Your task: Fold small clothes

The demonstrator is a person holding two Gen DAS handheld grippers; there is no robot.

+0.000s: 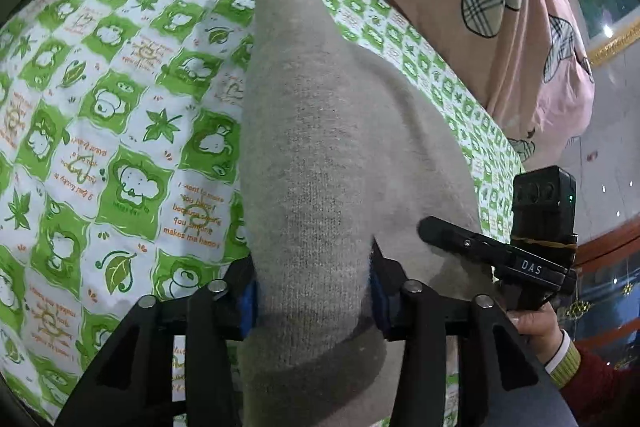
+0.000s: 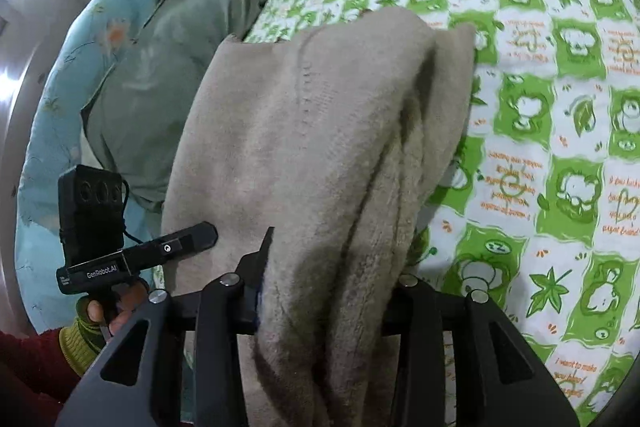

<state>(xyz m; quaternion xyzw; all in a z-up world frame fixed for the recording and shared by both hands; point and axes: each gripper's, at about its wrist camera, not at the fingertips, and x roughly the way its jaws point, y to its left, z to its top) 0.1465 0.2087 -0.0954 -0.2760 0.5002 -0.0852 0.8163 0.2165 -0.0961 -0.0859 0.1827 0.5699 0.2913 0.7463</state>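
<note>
One beige garment (image 1: pixel 316 163), two tools (image 1: pixel 312 291) (image 2: pixel 324 291)

Two matte black handheld grippers are showing silver round bolt heads along their angled, triangular-cutout linkage arms, with blue pads lining the fingers (image 1: pixel 248 301) of the left gripper (image 1: pixel 312 291). The right gripper (image 1: pixel 456 233) is carrying white "DAS" lettering on its bar and a boxy black sensor block with three round lenses, strapped on by a rubber band. Seen from the other side, the left one is reading "GenRobot.AI". The person's hand (image 1: pixel 534 329) is wearing a dark red sleeve over yellow-green ribbed cuffs.
</note>
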